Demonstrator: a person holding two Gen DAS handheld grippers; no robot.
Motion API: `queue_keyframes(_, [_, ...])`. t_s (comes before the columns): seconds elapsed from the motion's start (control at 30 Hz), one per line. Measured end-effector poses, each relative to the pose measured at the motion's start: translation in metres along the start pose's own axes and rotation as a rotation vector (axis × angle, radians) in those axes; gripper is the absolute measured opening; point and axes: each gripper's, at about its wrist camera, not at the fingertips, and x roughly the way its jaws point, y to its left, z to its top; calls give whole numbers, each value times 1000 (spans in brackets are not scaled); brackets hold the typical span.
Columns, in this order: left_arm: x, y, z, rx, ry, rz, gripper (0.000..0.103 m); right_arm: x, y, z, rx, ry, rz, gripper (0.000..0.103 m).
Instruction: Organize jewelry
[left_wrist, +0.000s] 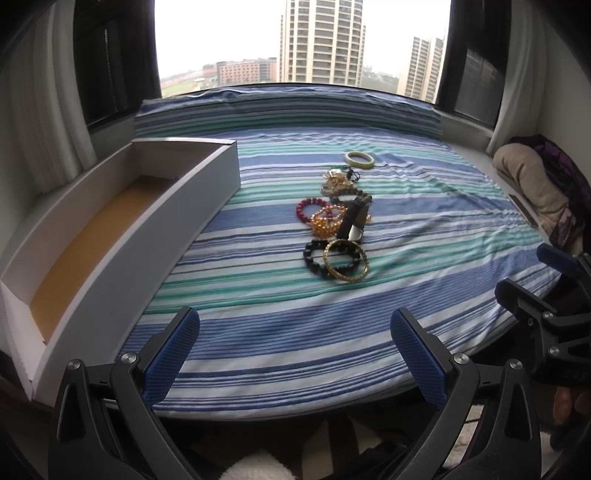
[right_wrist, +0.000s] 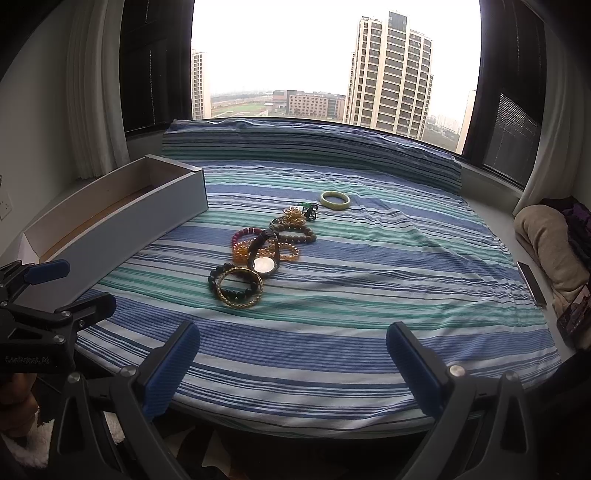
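- The left gripper (left_wrist: 293, 349) hovers above the near edge of the striped cloth (left_wrist: 406, 206), its blue-padded fingers (left_wrist: 171, 354) spread wide with nothing between them.
- The right gripper (right_wrist: 291, 360) hangs beside it over the same near edge, jaws likewise wide apart and empty.
- The jewelry lies in a loose line down the middle of the cloth, well ahead of both grippers.
- Nearest is a gold bangle (right_wrist: 239, 291) overlapping a black bead bracelet (right_wrist: 221, 275).
- Behind them a watch (right_wrist: 264, 258) rests on amber bead bracelets (right_wrist: 284, 253), with a red bead bracelet (left_wrist: 308, 210) just to the left.
- Farther back sit a brown bead bracelet (right_wrist: 299, 236) and a small tangle of gold pieces (right_wrist: 293, 216), perhaps chains; too small to tell.
- A pale green bangle (right_wrist: 334, 200) lies apart at the far end.
- A long white box (left_wrist: 122, 236), open-topped with a tan floor, stands along the cloth's left side.
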Motion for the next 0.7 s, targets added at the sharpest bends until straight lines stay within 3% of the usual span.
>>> queue_keyframes(0.33, [5, 16, 0, -40, 4, 41, 103, 19, 8, 8, -52, 17, 51, 103])
queue_keyframes(0.6, [18, 29, -1, -79, 35, 54, 103, 102, 29, 20, -122, 143, 229, 102])
queue_keyframes(0.67, [20, 30, -1, -79, 40, 57, 103, 122, 36, 24, -116, 168, 273, 98])
queue_keyframes(0.7, [22, 31, 0, -80, 43, 58, 103, 132, 41, 25, -118, 172, 306, 86])
